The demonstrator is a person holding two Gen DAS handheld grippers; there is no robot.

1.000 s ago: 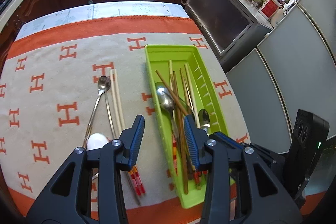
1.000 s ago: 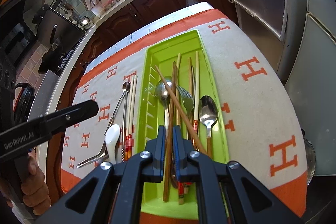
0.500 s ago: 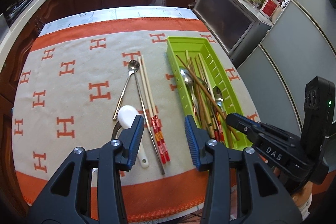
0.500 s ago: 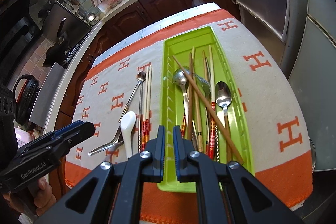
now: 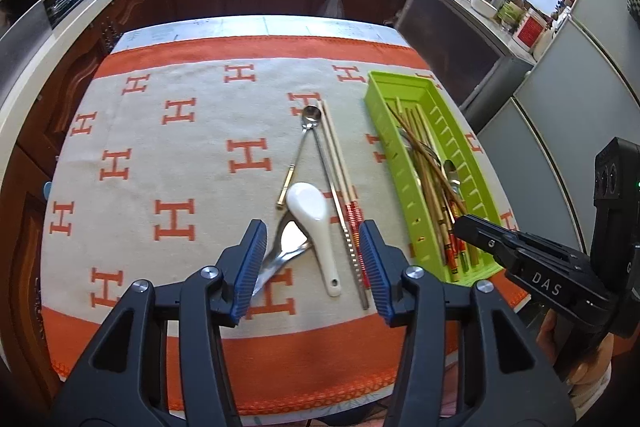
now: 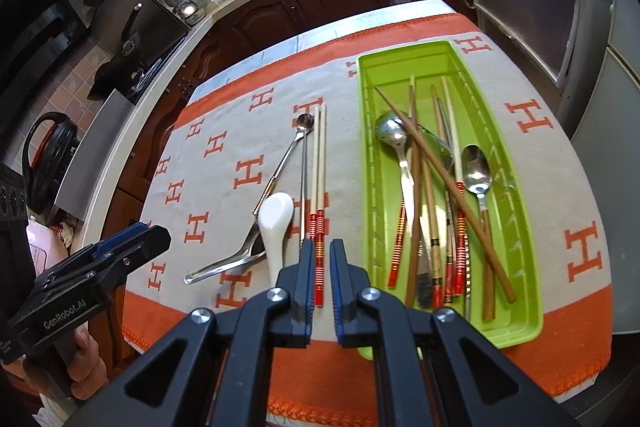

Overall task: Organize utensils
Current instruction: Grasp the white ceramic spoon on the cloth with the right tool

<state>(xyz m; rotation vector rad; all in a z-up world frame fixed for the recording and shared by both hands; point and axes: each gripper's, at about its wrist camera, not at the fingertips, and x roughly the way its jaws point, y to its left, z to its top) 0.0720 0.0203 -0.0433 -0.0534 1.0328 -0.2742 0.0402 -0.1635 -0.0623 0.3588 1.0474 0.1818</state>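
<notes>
Both tools have pulled back from the lime green plastic tray [image 5: 412,187] since 1 second ago, and now sit over the loose utensils beside it. Left tool [image 5: 312,263] is empty, its blue-padded jaws spreading wider above the white ceramic soup spoon [image 5: 310,211]. Right tool [image 6: 320,281] is pressed nearly together, holding nothing, above the red-banded ends of 2 pale chopsticks [image 6: 320,187]. A long-handled steel spoon [image 5: 300,151] and another steel utensil [image 6: 224,263] also lie on the cream and orange cloth [image 5: 172,163] covering the counter. Inside the tray lie mixed wooden chopsticks and 2 steel spoons [image 6: 476,171].
</notes>
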